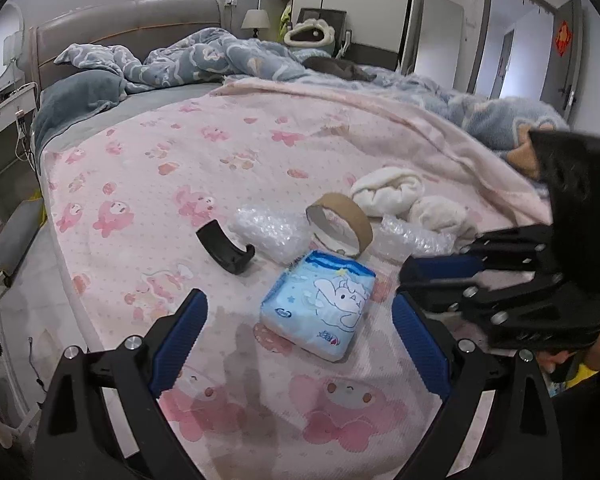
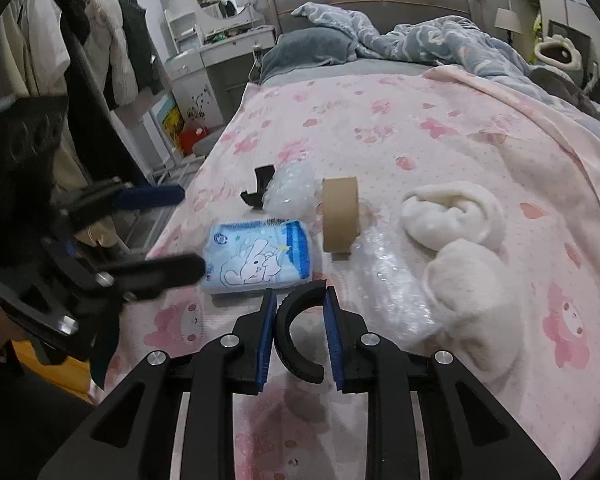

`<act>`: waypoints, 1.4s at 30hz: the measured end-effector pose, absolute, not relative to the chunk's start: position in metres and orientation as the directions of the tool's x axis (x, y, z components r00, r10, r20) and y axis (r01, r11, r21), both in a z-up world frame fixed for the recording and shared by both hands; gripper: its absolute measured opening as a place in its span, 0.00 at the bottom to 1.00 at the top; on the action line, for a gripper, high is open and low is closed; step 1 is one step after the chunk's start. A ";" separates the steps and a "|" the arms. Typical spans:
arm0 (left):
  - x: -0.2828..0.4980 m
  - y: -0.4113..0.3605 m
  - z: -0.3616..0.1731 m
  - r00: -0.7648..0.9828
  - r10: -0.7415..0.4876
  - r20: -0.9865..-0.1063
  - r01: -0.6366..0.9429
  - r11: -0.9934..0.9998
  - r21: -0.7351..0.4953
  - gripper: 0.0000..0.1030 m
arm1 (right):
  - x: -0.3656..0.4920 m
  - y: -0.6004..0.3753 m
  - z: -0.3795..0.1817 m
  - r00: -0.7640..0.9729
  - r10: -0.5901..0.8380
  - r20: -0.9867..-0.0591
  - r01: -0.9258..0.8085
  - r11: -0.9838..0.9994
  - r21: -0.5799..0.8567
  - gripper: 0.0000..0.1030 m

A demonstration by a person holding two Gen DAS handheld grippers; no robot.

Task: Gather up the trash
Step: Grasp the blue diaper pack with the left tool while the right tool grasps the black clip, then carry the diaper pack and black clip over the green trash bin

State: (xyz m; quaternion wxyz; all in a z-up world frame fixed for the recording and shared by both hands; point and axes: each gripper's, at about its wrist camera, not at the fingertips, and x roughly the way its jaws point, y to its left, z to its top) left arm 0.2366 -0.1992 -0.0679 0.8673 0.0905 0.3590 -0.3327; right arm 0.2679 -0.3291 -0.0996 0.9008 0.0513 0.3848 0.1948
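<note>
On the bed cover (image 1: 228,152) a small cluster of items lies together. The tissue pack (image 1: 320,308) lies nearest the left wrist camera. Directly behind it stands the tape roll (image 1: 340,220) on edge. Left of the roll lies a bubble wrap piece (image 1: 268,228), and left of that, just beside it, a curved clip (image 1: 224,248). Right of the roll lies a second bubble wrap piece (image 1: 412,236), with the rolled socks (image 1: 404,196) touching its far side. Behind everything, a crumpled duvet (image 1: 220,60) lies at the headboard (image 1: 128,20). A second curved clip (image 2: 300,336) sits between the right gripper (image 2: 300,336) pads (image 2: 266,340).
</note>
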 end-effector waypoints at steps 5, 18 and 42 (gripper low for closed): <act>0.239 -0.209 -0.077 0.509 -0.499 -0.702 0.645 0.761 -0.074 0.92 | 0.264 -0.343 -0.093 0.624 0.455 -0.635 -0.298 0.890 0.346 0.23; 0.245 -0.227 -0.093 0.497 -0.460 -0.735 0.635 0.771 -0.053 0.90 | 0.249 -0.364 -0.080 0.637 0.530 -0.560 -0.284 0.836 0.469 0.23; 0.218 -0.202 -0.073 0.525 -0.458 -0.717 0.596 0.800 -0.074 0.61 | 0.237 -0.351 -0.064 0.671 0.487 -0.559 -0.239 0.855 0.460 0.23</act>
